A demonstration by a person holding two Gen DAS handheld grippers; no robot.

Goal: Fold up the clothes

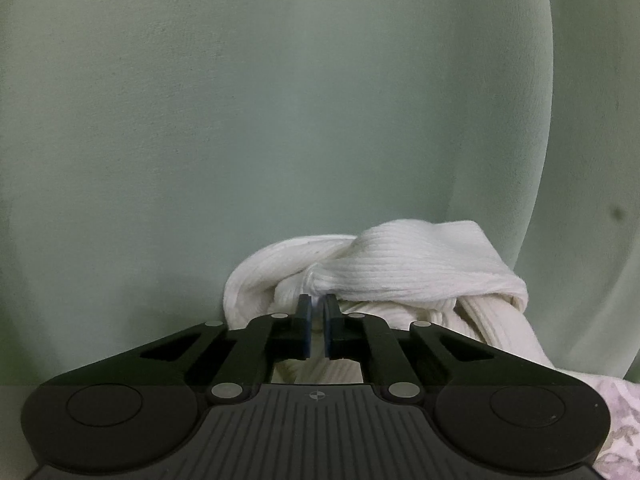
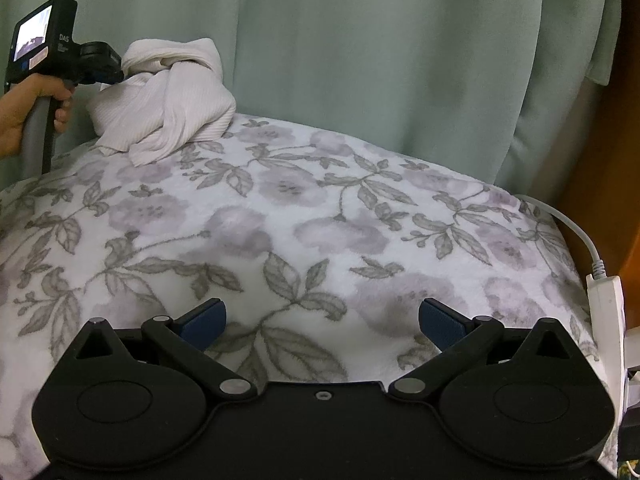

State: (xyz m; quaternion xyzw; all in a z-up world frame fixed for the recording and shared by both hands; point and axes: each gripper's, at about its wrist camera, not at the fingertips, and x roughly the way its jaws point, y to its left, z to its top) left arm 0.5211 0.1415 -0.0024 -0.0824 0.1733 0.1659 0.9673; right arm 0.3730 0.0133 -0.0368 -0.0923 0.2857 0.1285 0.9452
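Blue pads on your left gripper (image 1: 318,300) are pressed almost together, with a pinch of white ribbed fabric caught between their tips. That fabric belongs to the white garment (image 1: 384,268), a soft ribbed knit bunched into a twisted lump, with 1 thick band of it wrapped over the top like a loose knot. From the right wrist view you can see the same garment (image 2: 168,100) sitting at the far left corner of the floral blanket (image 2: 320,216), its lower folds resting on the fleece while your left gripper (image 2: 116,78) bites into its upper left side. Your left hand (image 2: 28,108) wraps the grey handle below the black body, whose small screen is lit.

Your right gripper (image 2: 322,320) stands wide open, its 2 blue pads well apart and holding nothing, low over the near part of the blanket. The blanket is plush, white with grey leaves and pale purple blooms. Behind everything hangs a smooth pale green curtain (image 2: 400,60) in broad vertical folds. A white cable and plug (image 2: 604,300) lie at the blanket's right edge.
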